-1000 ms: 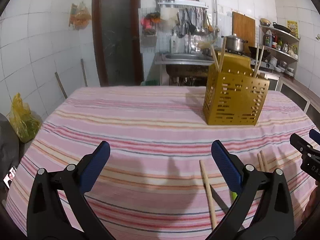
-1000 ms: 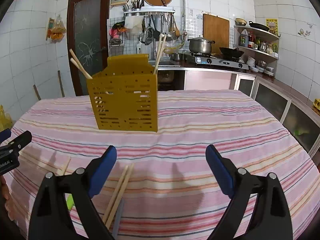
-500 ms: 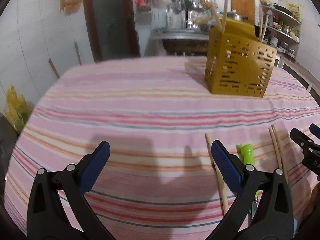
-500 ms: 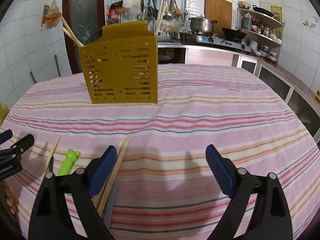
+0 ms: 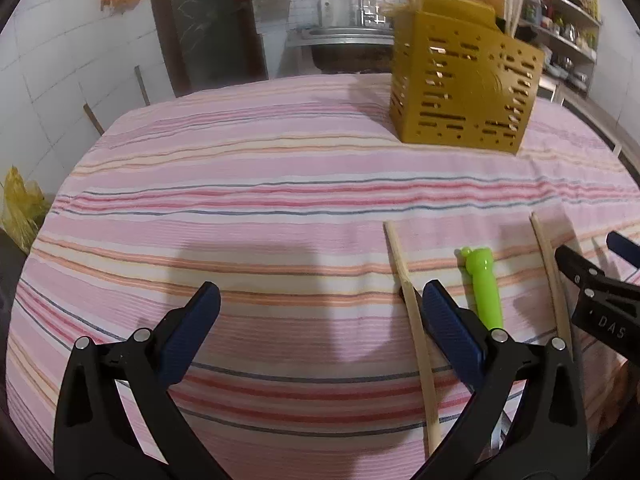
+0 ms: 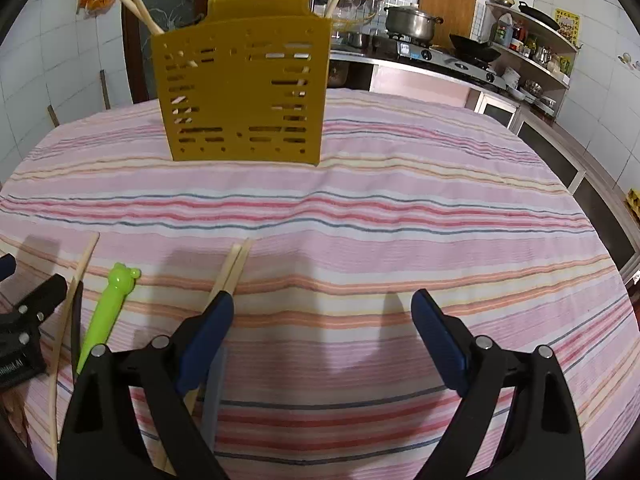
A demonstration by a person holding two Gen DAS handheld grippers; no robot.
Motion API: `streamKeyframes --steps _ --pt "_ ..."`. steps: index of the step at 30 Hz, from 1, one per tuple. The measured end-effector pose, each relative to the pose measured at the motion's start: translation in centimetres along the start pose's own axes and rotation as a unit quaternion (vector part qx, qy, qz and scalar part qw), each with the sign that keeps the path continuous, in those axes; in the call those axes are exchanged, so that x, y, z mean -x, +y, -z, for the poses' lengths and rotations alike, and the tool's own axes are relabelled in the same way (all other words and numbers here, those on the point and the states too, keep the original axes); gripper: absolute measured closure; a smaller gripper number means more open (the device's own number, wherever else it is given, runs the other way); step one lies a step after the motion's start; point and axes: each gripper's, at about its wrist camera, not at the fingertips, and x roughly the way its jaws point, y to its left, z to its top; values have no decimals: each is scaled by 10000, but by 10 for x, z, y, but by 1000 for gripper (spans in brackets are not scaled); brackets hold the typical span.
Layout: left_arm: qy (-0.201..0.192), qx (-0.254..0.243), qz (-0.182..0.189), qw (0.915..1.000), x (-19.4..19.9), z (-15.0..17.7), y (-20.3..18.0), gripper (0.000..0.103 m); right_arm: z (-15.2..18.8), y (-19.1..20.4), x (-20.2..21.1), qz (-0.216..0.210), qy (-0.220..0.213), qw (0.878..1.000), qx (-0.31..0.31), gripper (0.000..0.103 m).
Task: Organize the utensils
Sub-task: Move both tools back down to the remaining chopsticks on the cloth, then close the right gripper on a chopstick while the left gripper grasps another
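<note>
- Left gripper (image 5: 316,316): spread wide and empty, low over the striped cloth (image 5: 248,184); its right pad sits just beside a single chopstick (image 5: 412,308), which lies outside the gap rather than between the pads.
- Right gripper (image 6: 322,320): also spread and empty; its left pad overlaps the near part of a chopstick pair (image 6: 234,266), so closing here would likely catch nothing.
- Loose utensils on the near cloth — the single chopstick, a green-handled utensil (image 5: 484,288) and the pair; a dark blade-like piece beside the single stick is too hidden to name.
- Holder (image 6: 244,88): the yellow slotted holder stands upright at the far side, well apart from the loose items, with chopsticks already leaning out of it.
- Risk (judgement): thin round sticks on soft cloth may roll or pivot if pinched off-centre — or the pad may pinch a fold of cloth; the two grippers work close together and could collide.
</note>
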Motion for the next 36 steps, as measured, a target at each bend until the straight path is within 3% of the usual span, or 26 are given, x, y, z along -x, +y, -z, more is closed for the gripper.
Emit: streamKeyframes --steps 9,13,22,31,36 --pt "226 186 -27 9996 -12 -5 3 5 -1 5 -2 -124 60 9999 -46 15" --pt "294 246 -2 9993 -15 -6 5 5 -4 3 7 -172 -199 9994 -216 15" --pt "300 231 -135 9992 -17 -6 4 5 -4 10 -5 -331 135 9991 -225 18" --pt "324 245 -96 9991 -17 -8 7 10 -2 25 -8 -452 331 9984 -74 43" --pt "474 276 -74 9985 -25 -15 6 23 -16 35 -14 -479 539 9973 158 68"
